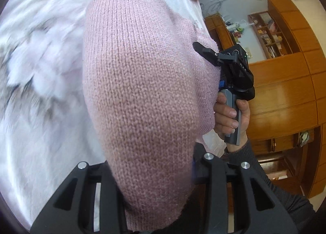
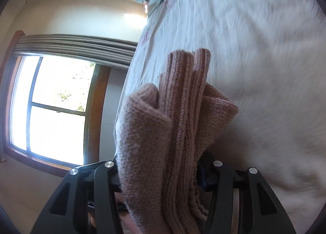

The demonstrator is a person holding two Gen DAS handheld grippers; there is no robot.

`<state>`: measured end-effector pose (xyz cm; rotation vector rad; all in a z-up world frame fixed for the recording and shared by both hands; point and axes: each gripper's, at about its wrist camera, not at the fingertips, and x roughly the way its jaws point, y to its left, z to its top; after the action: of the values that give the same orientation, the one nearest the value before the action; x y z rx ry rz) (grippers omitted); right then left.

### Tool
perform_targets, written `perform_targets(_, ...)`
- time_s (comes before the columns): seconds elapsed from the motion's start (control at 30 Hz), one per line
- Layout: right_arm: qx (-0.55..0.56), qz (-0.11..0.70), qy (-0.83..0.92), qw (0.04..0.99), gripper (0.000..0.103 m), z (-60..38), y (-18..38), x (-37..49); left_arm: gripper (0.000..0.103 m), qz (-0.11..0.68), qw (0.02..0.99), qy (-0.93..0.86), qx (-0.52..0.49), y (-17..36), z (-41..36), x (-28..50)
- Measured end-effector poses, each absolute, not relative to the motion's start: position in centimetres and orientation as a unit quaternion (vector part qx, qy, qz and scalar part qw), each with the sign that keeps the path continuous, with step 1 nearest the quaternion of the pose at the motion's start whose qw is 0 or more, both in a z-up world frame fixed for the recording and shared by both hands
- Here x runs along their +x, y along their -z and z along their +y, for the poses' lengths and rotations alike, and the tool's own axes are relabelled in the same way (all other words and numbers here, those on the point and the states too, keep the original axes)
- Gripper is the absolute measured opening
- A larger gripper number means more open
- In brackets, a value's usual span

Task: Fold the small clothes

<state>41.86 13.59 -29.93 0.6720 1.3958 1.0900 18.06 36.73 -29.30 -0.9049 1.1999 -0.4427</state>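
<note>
**Me:** Sweater (image 1: 140, 95), pink knit, hangs between my two grippers above the bed (image 1: 40, 30). My left gripper (image 1: 154, 203) pinches one end of it; the cloth fills the gap between the fingers and bulges up in front of that camera.

**Partner:** And the right one?

**Me:** My right gripper (image 2: 163, 193) is clamped on a bunched, ribbed edge of the same sweater, several layers stacked upright between its fingers. From the left wrist view I see it (image 1: 230, 64) at the far edge of the knit, held by my right hand (image 1: 230, 115).

**Partner:** So which way does it run?

**Me:** Its long axis spans from one gripper to the other, lifted clear of the white sheet (image 2: 254, 50) as far as I can tell. The bed lies ahead of both grippers. I judge the next move calls for lowering both ends together, keeping that axis level, so the fold lands flat. Neither hand looks nearer the bed.
</note>
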Motion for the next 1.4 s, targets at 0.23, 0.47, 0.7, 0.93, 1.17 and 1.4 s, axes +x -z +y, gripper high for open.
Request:
perform_targets(0.23,0.253,0.572,-0.39,0.676,0.09,10.7,27.7,41.0,0.075,0.506,0.715,0.165,-0.453,31.1,38.6,15.9)
perform_targets(0.47,0.185,0.534,-0.389,0.728,0.07,10.1,21.5,39.4,0.079,0.424,0.808,0.122,-0.39,25.4,39.5,10.2)
perform_targets(0.7,0.148,0.546,-0.393,0.725,0.015,12.5,24.4,38.1,0.079,0.367,0.831,0.183,-0.376,20.8,37.4,8.4)
perform_targets(0.93,0.172,0.548,-0.349,0.74,0.012,11.3,26.3,40.7,0.079,0.344,0.822,0.221,-0.397,19.4,38.7,12.1)
perform_targets(1.17,0.201,0.552,-0.357,0.726,0.031,9.5,25.4,40.5,0.08,0.357,0.755,0.277,-0.474,22.7,41.1,21.5)
perform_targets(1.4,0.164,0.531,-0.426,0.714,0.031,12.3,22.0,37.3,0.075,0.386,0.725,0.265,-0.505,27.5,41.2,24.4)
